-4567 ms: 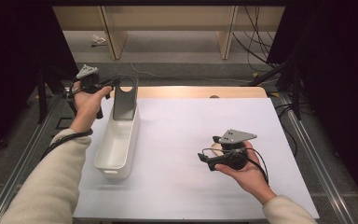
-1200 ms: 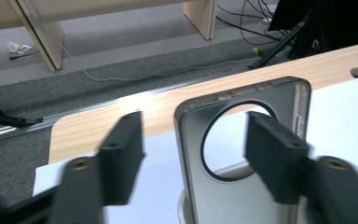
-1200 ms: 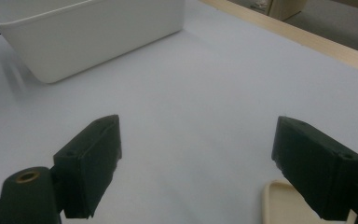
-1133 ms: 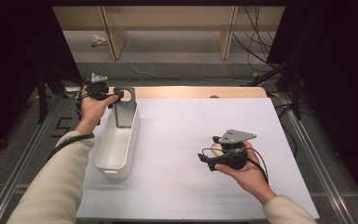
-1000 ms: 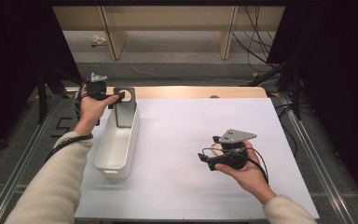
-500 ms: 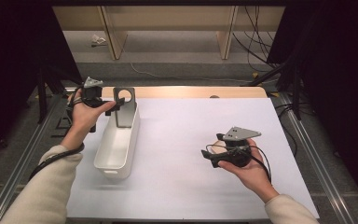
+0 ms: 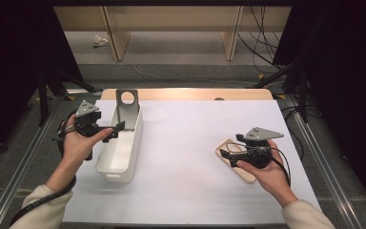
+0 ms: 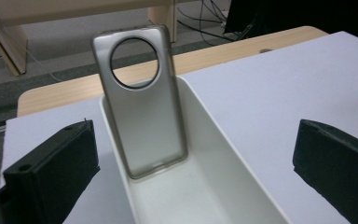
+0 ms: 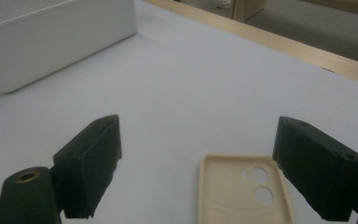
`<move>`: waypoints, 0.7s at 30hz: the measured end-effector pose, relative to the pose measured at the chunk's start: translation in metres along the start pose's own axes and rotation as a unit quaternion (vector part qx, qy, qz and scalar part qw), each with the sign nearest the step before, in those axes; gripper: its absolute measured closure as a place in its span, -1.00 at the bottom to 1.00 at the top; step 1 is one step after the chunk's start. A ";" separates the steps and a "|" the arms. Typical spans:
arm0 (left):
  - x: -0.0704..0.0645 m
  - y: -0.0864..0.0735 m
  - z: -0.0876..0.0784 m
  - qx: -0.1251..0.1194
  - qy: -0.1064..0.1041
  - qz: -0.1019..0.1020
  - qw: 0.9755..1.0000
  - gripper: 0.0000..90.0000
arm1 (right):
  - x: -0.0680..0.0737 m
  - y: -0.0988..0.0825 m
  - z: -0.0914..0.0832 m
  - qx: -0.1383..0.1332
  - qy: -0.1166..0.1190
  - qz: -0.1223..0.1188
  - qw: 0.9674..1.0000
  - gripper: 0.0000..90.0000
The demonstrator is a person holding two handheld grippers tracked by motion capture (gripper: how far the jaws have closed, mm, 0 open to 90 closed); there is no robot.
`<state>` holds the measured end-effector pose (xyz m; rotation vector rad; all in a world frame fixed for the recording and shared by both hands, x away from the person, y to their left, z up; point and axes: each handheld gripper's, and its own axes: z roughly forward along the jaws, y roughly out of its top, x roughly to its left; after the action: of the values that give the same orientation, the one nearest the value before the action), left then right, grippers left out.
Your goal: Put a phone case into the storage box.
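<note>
Withdrawn left gripper (image 7: 116,130); grey case (image 8: 140,100) upright

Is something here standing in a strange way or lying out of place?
The grey phone case stands upright, leaning on the far end wall of the white bin, its top above the rim. The beige phone case lies flat on the table. Nothing else looks odd.

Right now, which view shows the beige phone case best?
The right gripper view: the beige phone case lies flat between the open jaws, camera holes clear. The high view shows it partly under the right gripper. The left gripper view catches a sliver at its right edge.
</note>
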<state>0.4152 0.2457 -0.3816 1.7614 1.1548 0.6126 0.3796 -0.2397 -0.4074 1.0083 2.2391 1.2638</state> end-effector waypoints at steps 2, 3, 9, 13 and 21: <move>-0.007 -0.005 -0.004 -0.001 -0.009 -0.004 1.000 -1.00 | -0.005 -0.002 -0.003 -0.001 -0.006 0.005 1.000 -0.64; -0.011 -0.008 -0.005 -0.002 -0.016 -0.008 1.000 -1.00 | -0.007 -0.003 -0.003 0.001 -0.010 0.008 1.000 -0.64; -0.032 -0.023 -0.013 -0.012 -0.029 0.003 0.999 -0.98 | -0.017 -0.008 -0.006 0.010 -0.023 0.018 1.000 -0.64; -0.045 -0.029 -0.019 -0.020 -0.032 0.019 0.999 -0.96 | -0.024 -0.010 -0.009 0.011 -0.030 0.022 0.999 -0.64; -0.055 -0.048 -0.027 -0.012 -0.051 0.017 0.998 -0.95 | -0.034 -0.014 -0.016 0.008 -0.045 0.034 0.998 -0.64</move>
<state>0.3489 0.2143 -0.4075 1.7736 1.0451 0.5475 0.3871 -0.2789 -0.4120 1.1337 2.1672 1.2034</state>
